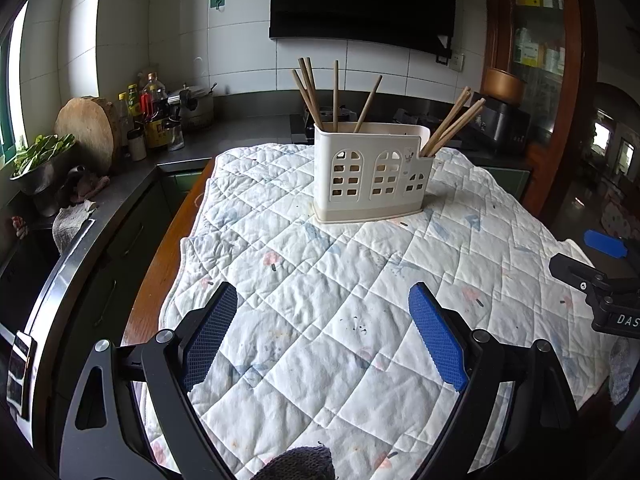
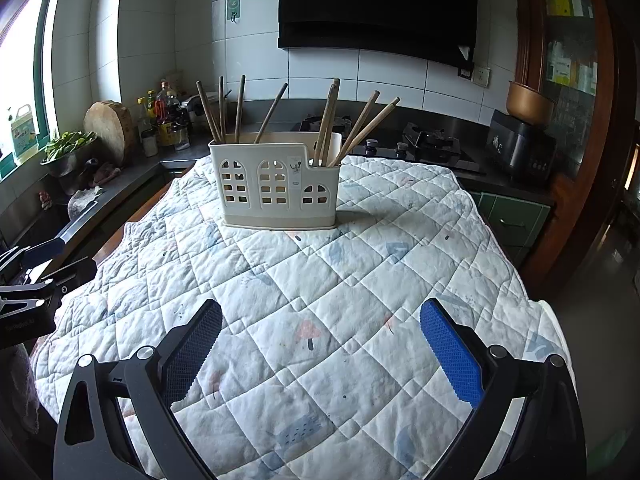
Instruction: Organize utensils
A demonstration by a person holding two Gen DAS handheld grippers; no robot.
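on the desk, over the quilted cloth, the white holder stands with all the chopsticks in it, some in the big part, some in the small part. our left tongs and right tongs are wide open and hold nothing. we think sorting comes next, so we reach in. we read "das" on the right tongs from the left view.

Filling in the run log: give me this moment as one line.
left gripper: open, empty | right gripper: open, empty | brown wooden chopsticks: all in white plastic holder | quilted cloth: bare
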